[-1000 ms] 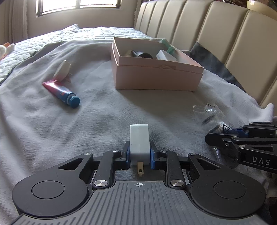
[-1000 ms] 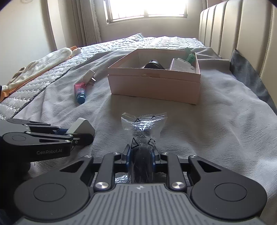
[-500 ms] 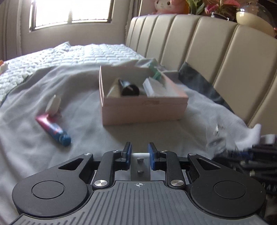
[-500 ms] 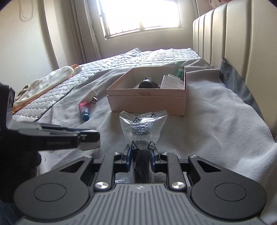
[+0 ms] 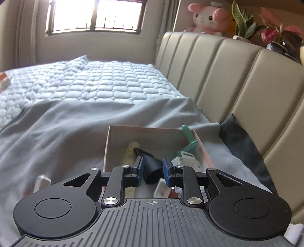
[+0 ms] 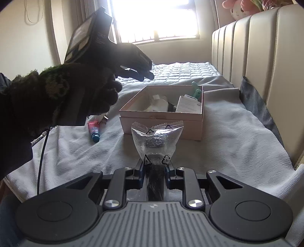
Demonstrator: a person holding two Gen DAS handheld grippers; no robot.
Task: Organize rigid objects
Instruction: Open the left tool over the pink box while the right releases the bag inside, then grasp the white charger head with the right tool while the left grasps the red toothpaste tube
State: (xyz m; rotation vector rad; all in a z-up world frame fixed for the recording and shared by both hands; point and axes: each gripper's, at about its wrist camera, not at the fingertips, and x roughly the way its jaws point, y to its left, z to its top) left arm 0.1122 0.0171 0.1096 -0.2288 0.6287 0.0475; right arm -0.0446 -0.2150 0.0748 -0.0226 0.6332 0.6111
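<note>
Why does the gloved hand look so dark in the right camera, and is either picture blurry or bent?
Right wrist view: the window is blown out behind the gloved hand, so it and the left gripper go nearly black. Left wrist view: evenly lit, though its window glares too, and the white plug at the lower left is smeared. Both views: fisheye bends the headboard.

The open pink cardboard box (image 6: pixel 161 121) is set on the grey blanket (image 6: pixel 228 144) straight ahead of the right jaws, with the crinkled clear plastic bag (image 6: pixel 157 139) between them. The red tube with a blue cap (image 6: pixel 93 131) is found left of the box.
</note>
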